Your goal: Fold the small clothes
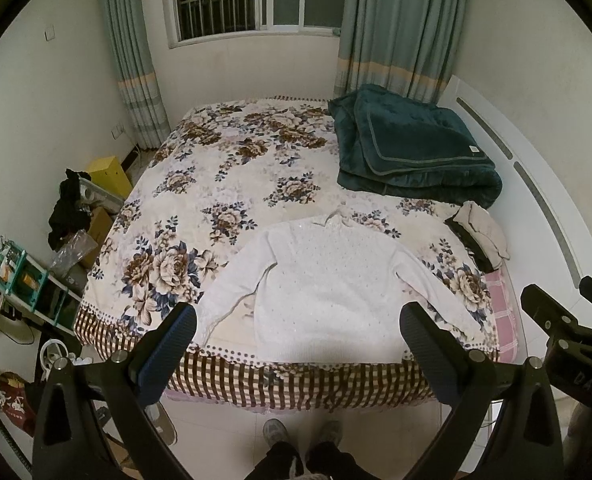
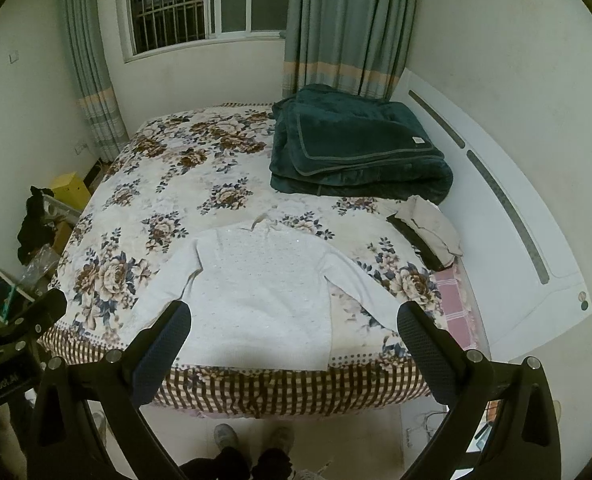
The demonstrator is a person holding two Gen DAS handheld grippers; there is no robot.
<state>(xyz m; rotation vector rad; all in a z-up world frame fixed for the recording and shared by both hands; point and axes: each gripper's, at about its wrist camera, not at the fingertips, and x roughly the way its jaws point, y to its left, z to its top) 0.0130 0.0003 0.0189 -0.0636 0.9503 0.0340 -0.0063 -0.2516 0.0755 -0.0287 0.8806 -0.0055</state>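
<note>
The white knit sweater [image 1: 327, 292] lies flat, front or back I cannot tell, near the foot edge of the bed [image 1: 232, 184], collar away from me, hem just short of the checked border, both sleeves angled outward and down. I judge it light, soft and limp: it will drape and sag from any single hold, and the open knit may snag. Best holds, in my view, are a sleeve cuff or a shoulder seam, pinching both layers at the edge; the floral bedspread beneath looks plush, so a deep pinch risks catching it too.

My left gripper [image 1: 296, 344] hangs above the hem with fingers spread wide, holding nothing. My right gripper [image 2: 292, 340] likewise (spread, empty), over the garment's right side.

Further out: a small pile of beige and dark clothes [image 1: 481, 236] sits near the right sleeve, apart from it. A folded dark green blanket [image 1: 411, 148] occupies the far right of the bed, well apart. Nothing rests on the sweater itself.
</note>
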